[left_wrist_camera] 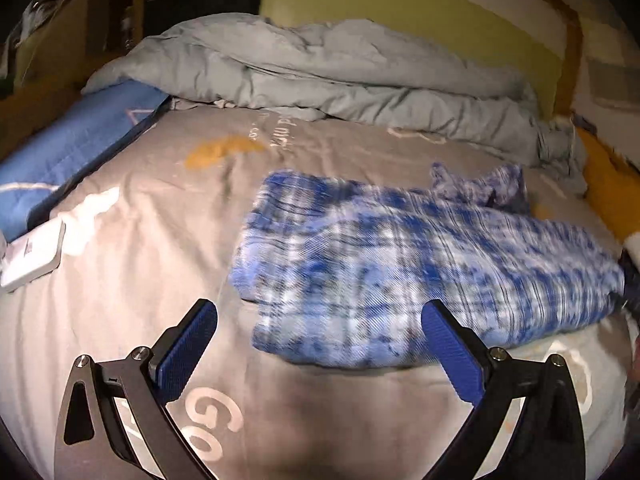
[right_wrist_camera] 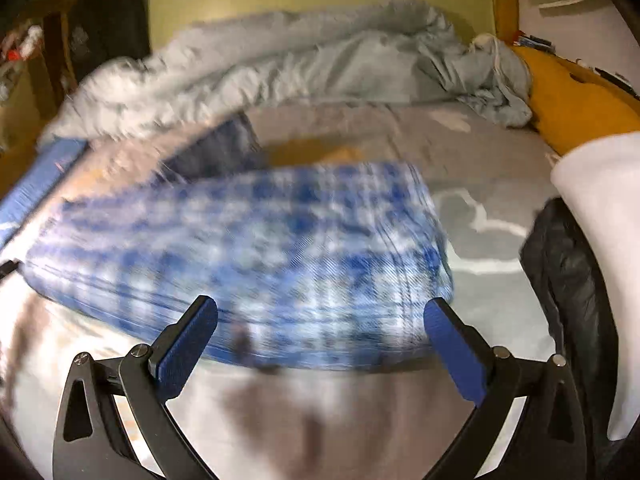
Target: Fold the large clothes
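Dim bedroom; grey bed [left_wrist_camera: 132, 240], quilt [left_wrist_camera: 320, 68] heaped at frame top. Plaid shirt [left_wrist_camera: 400, 264] lay mid-frame, roughly folded, flat on cover. Left gripper [left_wrist_camera: 320, 340] and right gripper [right_wrist_camera: 320, 340] both gaped wide, empty; likely freed for next fold.

Home bedroom, bed [left_wrist_camera: 160, 248], rumpled duvet [left_wrist_camera: 320, 72], headboard [left_wrist_camera: 400, 12]

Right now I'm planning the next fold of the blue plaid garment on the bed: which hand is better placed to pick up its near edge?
Probably the right. The right gripper has its open jaws straddling the near edge of the blue-and-white plaid garment; the left gripper, also open, only meets its corner.
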A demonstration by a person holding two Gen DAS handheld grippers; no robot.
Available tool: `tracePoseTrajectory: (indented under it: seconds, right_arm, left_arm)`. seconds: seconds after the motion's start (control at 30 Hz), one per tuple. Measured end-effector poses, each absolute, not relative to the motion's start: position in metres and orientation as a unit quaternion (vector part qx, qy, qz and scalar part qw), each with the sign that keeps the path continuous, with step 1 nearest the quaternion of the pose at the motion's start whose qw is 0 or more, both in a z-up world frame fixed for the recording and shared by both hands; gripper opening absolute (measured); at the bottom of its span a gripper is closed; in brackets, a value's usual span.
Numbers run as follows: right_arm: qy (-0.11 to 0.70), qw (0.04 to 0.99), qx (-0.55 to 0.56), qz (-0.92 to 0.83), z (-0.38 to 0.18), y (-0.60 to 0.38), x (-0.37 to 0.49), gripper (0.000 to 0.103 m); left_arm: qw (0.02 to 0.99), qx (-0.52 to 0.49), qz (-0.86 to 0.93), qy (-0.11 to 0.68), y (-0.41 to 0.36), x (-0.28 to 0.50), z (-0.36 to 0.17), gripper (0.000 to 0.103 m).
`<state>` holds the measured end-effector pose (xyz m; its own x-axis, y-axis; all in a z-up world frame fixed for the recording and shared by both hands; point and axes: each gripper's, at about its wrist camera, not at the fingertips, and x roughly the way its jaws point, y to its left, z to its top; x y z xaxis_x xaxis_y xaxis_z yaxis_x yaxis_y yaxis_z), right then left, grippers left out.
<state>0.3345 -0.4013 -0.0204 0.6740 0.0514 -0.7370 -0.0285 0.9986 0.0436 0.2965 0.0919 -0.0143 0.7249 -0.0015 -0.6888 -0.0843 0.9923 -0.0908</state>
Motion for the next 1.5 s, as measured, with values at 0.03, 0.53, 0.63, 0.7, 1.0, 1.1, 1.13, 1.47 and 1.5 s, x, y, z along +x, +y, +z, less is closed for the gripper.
tracePoseTrajectory:
  seconds: [0.03, 0.53, 0.63, 0.7, 1.0, 1.1, 1.13, 1.47, 1.5]
  right_arm:
    - [0.413, 0.911, 0.002, 0.007, -0.028, -0.403, 0.337, 0.102]
    - [0.413, 0.908, 0.057, -0.044, -0.011, -0.453, 0.325, 0.093]
    - [0.426, 0.899, 0.100, -0.019, -0.015, -0.461, 0.326, 0.087]
    - [0.442, 0.888, 0.129, -0.014, -0.025, -0.468, 0.330, 0.081]
    - [0.449, 0.875, 0.181, 0.018, -0.046, -0.473, 0.338, 0.078]
    - [0.439, 0.881, 0.175, 0.028, -0.048, -0.465, 0.340, 0.074]
    - [0.436, 0.884, 0.168, 0.030, -0.047, -0.462, 0.340, 0.062]
    - [0.368, 0.928, 0.058, 0.027, 0.011, -0.432, 0.293, 0.008]
    - [0.367, 0.928, 0.055, 0.030, 0.018, -0.431, 0.282, 0.008]
  left_arm:
    - [0.930, -0.049, 0.026, 0.362, 0.093, 0.296, -0.014, 0.103]
    - [0.924, -0.059, 0.008, 0.378, 0.096, 0.291, -0.016, 0.103]
    - [0.913, -0.087, 0.023, 0.398, 0.104, 0.295, -0.020, 0.103]
    - [0.899, -0.115, 0.045, 0.419, 0.116, 0.298, -0.027, 0.103]
    - [0.872, -0.214, 0.006, 0.440, 0.146, 0.311, -0.057, 0.096]
    - [0.880, -0.197, -0.016, 0.432, 0.138, 0.313, -0.056, 0.053]
    - [0.881, -0.191, -0.029, 0.431, 0.133, 0.314, -0.055, 0.023]
    - [0.914, -0.132, 0.014, 0.383, 0.124, 0.254, 0.002, 0.012]
    - [0.915, -0.128, 0.017, 0.382, 0.124, 0.246, 0.004, 0.012]
